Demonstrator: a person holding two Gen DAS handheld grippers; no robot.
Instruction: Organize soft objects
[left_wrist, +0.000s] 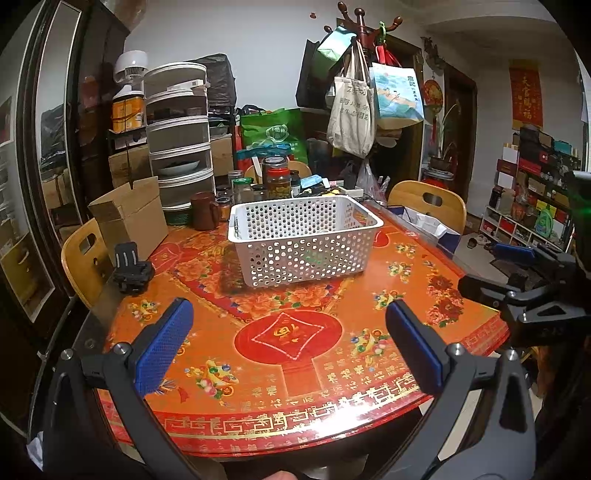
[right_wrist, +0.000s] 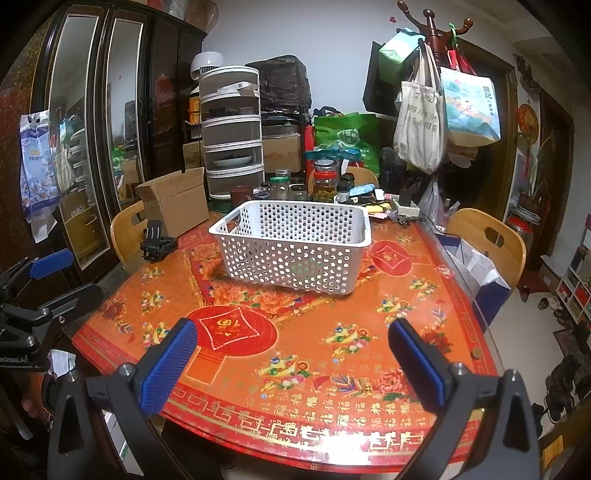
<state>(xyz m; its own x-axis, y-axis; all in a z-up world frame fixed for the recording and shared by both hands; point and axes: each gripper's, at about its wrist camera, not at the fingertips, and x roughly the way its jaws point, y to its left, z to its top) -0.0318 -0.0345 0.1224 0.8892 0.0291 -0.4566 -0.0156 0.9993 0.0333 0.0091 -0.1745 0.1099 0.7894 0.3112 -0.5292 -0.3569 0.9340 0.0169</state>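
Note:
A white perforated plastic basket (left_wrist: 303, 240) stands on the orange-red patterned table (left_wrist: 295, 350), and it also shows in the right wrist view (right_wrist: 295, 247). Something green shows faintly through its holes; I cannot tell what. No other soft object shows on the table. My left gripper (left_wrist: 288, 325) is open and empty above the table's near edge, blue pads wide apart. My right gripper (right_wrist: 291, 343) is open and empty, also short of the basket. The right gripper shows at the right edge of the left wrist view (left_wrist: 517, 273); the left gripper shows at the left edge of the right wrist view (right_wrist: 55, 280).
A cardboard box (left_wrist: 129, 218), a black clip-like device (left_wrist: 131, 273), a brown mug (left_wrist: 203, 210) and several jars (left_wrist: 277, 181) stand behind and left of the basket. Wooden chairs (left_wrist: 428, 203) ring the table. A blue-white paper bag (right_wrist: 476, 273) sits at the right edge.

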